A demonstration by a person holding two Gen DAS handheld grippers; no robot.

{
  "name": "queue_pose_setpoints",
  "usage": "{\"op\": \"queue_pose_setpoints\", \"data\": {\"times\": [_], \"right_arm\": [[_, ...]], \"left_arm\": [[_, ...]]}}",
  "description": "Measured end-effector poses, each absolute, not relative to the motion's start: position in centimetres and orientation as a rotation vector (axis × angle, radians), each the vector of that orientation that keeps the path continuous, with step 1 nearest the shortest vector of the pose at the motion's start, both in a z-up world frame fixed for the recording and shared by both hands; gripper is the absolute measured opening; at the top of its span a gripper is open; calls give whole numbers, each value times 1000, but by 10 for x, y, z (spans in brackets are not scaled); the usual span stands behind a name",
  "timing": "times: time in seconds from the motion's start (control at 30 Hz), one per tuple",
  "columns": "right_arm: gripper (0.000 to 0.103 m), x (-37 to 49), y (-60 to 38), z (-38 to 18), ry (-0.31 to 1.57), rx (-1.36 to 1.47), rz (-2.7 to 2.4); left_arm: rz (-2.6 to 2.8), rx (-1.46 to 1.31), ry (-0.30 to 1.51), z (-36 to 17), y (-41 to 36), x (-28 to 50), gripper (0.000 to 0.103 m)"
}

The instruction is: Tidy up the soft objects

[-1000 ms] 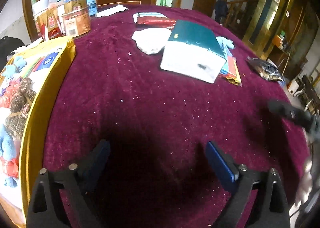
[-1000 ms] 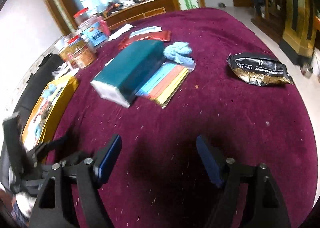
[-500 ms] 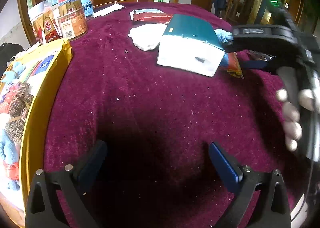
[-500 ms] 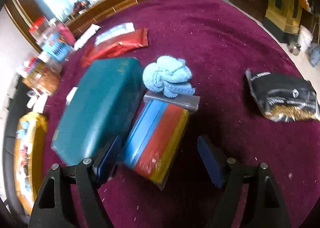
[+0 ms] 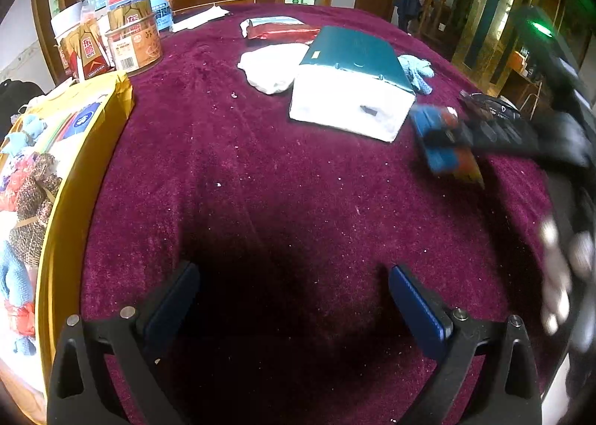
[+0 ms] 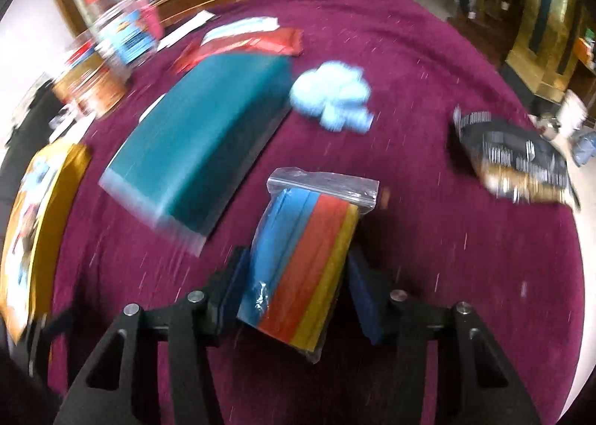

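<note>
- Between the right gripper's point(image 6: 296, 298) pads sits the bagged pack of coloured cloths point(image 6: 303, 261), pinched and tilted, lifted above the maroon tablecloth point(image 6: 428, 126).
- Ahead-left lies the teal box point(image 6: 201, 141); beyond it, the blue knitted toy point(image 6: 331, 97).
- The left gripper point(image 5: 294, 302) hovers low, level, fingers spread, holding nothing; the yellow tray point(image 5: 70, 201) lies to its left.

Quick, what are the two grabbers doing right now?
Left gripper: open, holding nothing.
Right gripper: shut on the bag of colored sheets.

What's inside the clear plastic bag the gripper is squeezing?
The clear bag in the right gripper holds flat sheets in blue, red and yellow, stacked side by side. Any layers underneath them are covered, and what the sheets are made of cannot be told.
</note>
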State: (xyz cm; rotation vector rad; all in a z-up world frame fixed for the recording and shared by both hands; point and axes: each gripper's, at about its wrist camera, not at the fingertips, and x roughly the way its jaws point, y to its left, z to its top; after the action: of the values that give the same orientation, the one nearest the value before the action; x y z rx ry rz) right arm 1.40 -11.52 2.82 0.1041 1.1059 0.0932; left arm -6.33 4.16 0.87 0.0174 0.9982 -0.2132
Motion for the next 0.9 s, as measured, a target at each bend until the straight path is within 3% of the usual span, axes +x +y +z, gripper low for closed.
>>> {"op": "queue_pose_setpoints", "data": {"times": [0.2, 0.27, 0.37, 0.6, 0.9], "right_arm": [[61, -45, -107, 37, 1172, 183, 347], [62, -47, -132, 56, 1101, 254, 339], [76, -37, -187, 84, 956, 285, 158], [77, 16, -307, 74, 868, 488, -179], [77, 87, -311, 40, 963, 421, -268]], "left_arm": [[-202, 63, 1011, 7, 36, -63, 102], [-204, 66, 1012, 7, 36, -63, 102], [-205, 66, 1011, 7, 37, -63, 102], [-205, 64, 1010, 7, 38, -64, 102], [-199, 72, 1011, 6, 36, -63, 102]]}}
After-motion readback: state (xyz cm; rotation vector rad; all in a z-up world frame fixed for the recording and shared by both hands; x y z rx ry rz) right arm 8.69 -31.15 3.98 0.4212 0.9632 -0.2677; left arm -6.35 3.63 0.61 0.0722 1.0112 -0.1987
